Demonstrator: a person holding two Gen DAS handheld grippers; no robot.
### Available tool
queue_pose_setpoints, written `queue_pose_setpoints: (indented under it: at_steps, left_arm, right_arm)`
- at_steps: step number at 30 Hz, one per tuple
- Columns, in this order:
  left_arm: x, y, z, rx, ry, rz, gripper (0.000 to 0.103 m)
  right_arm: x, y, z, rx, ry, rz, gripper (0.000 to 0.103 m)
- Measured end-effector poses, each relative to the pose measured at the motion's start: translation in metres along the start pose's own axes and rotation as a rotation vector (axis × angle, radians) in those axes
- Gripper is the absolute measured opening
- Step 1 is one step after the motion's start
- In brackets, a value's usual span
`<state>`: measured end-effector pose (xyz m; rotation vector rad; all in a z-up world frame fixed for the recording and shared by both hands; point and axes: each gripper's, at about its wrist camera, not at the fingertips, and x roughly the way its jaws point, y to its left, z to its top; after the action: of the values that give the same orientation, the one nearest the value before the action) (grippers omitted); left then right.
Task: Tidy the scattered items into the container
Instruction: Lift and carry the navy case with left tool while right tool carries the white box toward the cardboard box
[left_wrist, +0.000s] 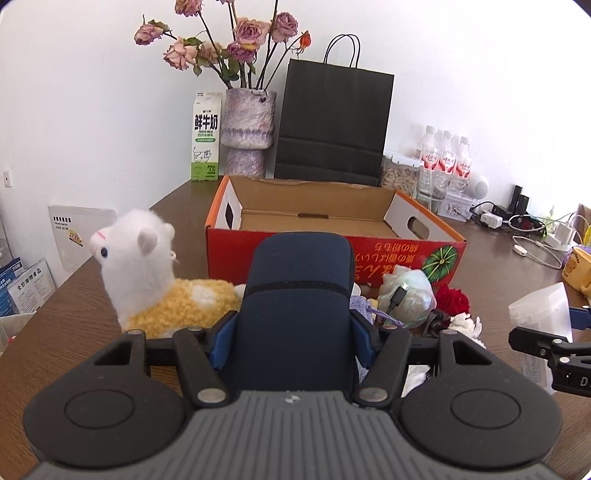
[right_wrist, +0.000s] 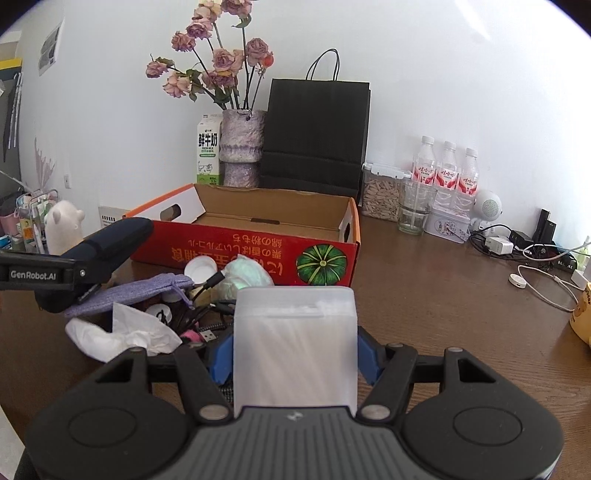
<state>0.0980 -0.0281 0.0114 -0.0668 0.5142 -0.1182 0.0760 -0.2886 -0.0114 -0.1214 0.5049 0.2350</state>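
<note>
My left gripper (left_wrist: 293, 341) is shut on a dark navy case (left_wrist: 295, 295), held above the table in front of the open red cardboard box (left_wrist: 332, 240). My right gripper (right_wrist: 295, 356) is shut on a translucent white plastic box (right_wrist: 295, 339); the red cardboard box (right_wrist: 258, 254) lies ahead and a little left of it. The navy case (right_wrist: 99, 254) and the left gripper also show at the left of the right wrist view. Between the grippers lies a pile: a purple pouch (right_wrist: 129, 293), crumpled tissue (right_wrist: 122, 332), cables (right_wrist: 199, 314), a pale bag (left_wrist: 406, 291) and a red flower (left_wrist: 452, 297).
A plush alpaca (left_wrist: 155, 277) sits left of the box. Behind the box stand a milk carton (left_wrist: 206, 136), a vase of dried roses (left_wrist: 249, 133), a black paper bag (left_wrist: 332, 122), a seed jar (right_wrist: 380, 194), a glass (right_wrist: 413, 212) and water bottles (right_wrist: 447, 170). Chargers and cables (right_wrist: 535, 254) lie at right.
</note>
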Motion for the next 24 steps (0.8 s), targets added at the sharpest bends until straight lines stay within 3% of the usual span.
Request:
queue_pose_setpoints:
  at_steps: [12, 24]
  left_arm:
    - [0.000, -0.002, 0.017, -0.006, -0.051, 0.003, 0.063]
    - [0.025, -0.005, 0.004, 0.004, 0.030, -0.002, 0.063]
  right_arm:
    - [0.020, 0.000, 0.033, 0.019, -0.078, 0.023, 0.064]
    - [0.036, 0.004, 0.027, 0.030, -0.044, 0.055, 0.064]
